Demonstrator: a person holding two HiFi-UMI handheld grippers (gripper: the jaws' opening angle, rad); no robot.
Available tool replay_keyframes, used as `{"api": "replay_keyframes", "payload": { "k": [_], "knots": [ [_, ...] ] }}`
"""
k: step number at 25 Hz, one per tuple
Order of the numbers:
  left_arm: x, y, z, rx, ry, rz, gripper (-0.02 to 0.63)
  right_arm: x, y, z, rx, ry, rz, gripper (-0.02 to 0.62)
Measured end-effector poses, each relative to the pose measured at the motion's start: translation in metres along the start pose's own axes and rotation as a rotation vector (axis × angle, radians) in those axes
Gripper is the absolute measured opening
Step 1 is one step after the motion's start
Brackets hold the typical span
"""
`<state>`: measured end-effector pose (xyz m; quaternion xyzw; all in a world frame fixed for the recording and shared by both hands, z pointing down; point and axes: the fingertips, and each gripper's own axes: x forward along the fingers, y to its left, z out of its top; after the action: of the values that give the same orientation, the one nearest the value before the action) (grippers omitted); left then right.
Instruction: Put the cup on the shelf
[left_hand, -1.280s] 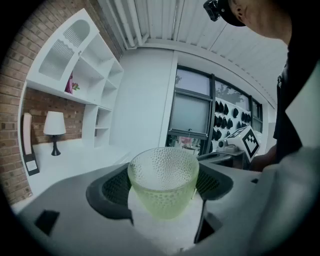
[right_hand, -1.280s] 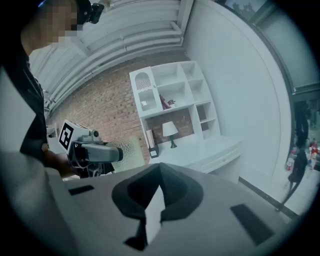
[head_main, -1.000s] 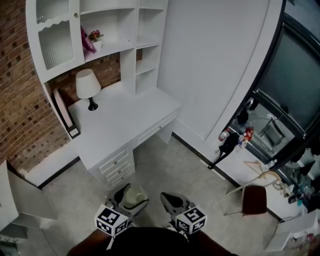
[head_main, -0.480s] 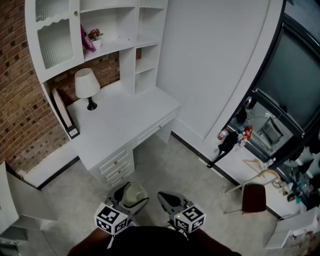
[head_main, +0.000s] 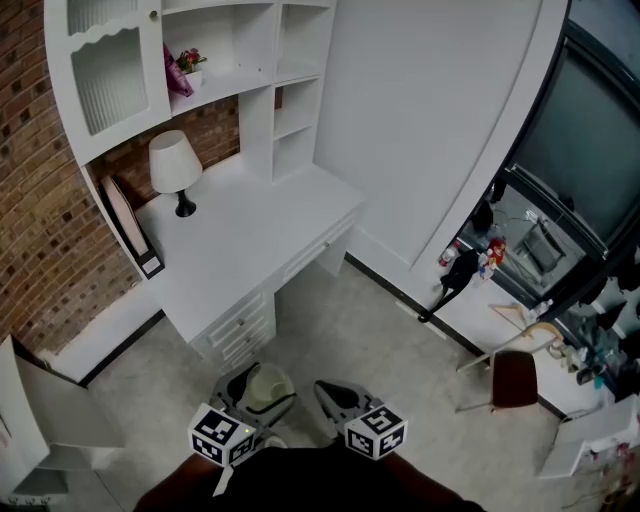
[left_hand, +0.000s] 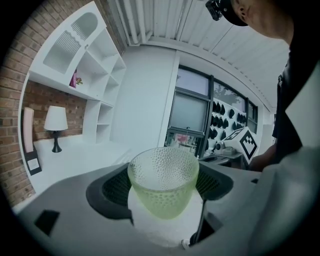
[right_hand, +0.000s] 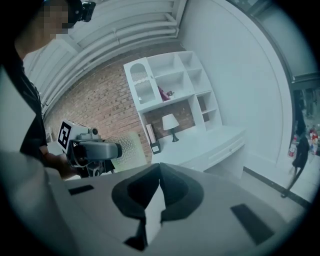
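The left hand-held gripper pinches a pale green, dimpled glass cup between its dark jaws, which press against the cup's sides; the cup stands upright, mouth open upward. The right hand-held gripper is just beside it, jaws pressed together with nothing between them. Both are low in front of the person, over the grey speckled floor, well apart from the white bench. On the bench a white table lamp with a black base stands by the red brick wall. Above rises the white shelf unit, one compartment holding a small pot of flowers.
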<state>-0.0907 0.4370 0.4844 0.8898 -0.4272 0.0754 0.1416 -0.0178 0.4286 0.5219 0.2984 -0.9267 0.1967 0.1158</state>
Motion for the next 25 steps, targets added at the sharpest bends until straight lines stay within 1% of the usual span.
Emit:
{"api": "replay_keyframes", "payload": {
  "k": [4, 7, 10, 14, 18, 25],
  "knots": [
    [-0.010, 0.016, -0.011, -0.010, 0.024, -0.010, 0.385, 0.009, 0.010, -0.006, 0.004, 0.011, -0.024, 0.005],
    [-0.012, 0.022, -0.012, -0.024, 0.021, -0.015, 0.385, 0.009, 0.009, -0.004, 0.010, 0.009, -0.047, 0.005],
    [-0.004, 0.022, -0.009, -0.020, 0.013, -0.037, 0.385, 0.011, 0.004, -0.001, 0.013, 0.001, -0.067, 0.005],
    [0.007, 0.025, -0.012, -0.035, 0.029, -0.057, 0.385, 0.018, -0.004, 0.001, 0.019, 0.006, -0.074, 0.005],
    [0.023, 0.033, -0.010, -0.040, 0.040, -0.055, 0.385, 0.025, -0.024, 0.011, 0.019, -0.003, -0.083, 0.005],
    [0.059, 0.062, 0.014, -0.014, 0.039, -0.029, 0.385, 0.047, -0.070, 0.042, 0.020, -0.038, -0.090, 0.005]
  ]
}}
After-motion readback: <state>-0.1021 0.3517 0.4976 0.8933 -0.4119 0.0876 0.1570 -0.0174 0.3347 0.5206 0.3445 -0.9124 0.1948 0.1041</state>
